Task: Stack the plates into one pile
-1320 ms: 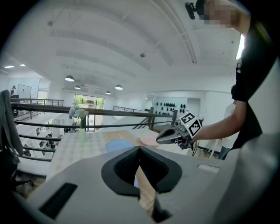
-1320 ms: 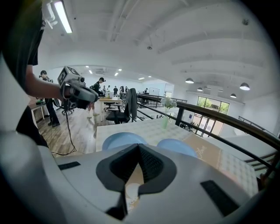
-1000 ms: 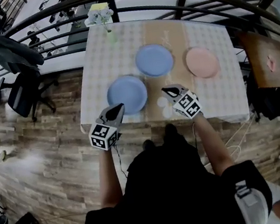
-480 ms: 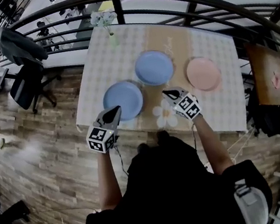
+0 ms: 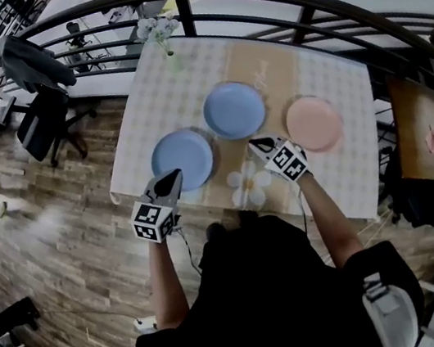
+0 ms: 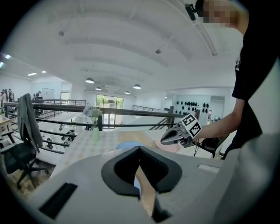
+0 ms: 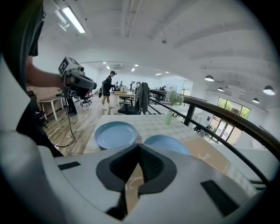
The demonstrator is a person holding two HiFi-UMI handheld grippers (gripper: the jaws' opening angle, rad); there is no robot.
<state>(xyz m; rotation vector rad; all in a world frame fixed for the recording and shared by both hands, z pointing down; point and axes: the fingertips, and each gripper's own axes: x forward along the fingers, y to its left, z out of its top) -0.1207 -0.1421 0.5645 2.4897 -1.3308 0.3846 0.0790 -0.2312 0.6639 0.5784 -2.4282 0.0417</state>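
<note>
The left gripper [image 5: 172, 180] hangs at the near edge of the surface [image 5: 350, 174], close to its left corner. Its jaws are brought together with nothing between them. The right gripper [image 5: 259, 147] reaches a little further in, over a tan runner [image 5: 268, 60] printed with a white flower, and its jaws are likewise pressed together and empty.

A pale checked cloth [image 5: 154, 96] covers the rest, with bare room at the near right and behind the plates. Just beyond the left gripper lies the near blue plate [image 5: 182, 160]. The far blue plate [image 5: 233, 110] sits just beside it, further in, and the pink plate [image 5: 314, 123] lies near that one to the right. None is stacked. All three are smooth, shallow and round (so no long axis), lying flat and face up.

A vase of flowers [image 5: 169, 52] stands at the far left edge, before a dark curved railing [image 5: 186, 14].
</note>
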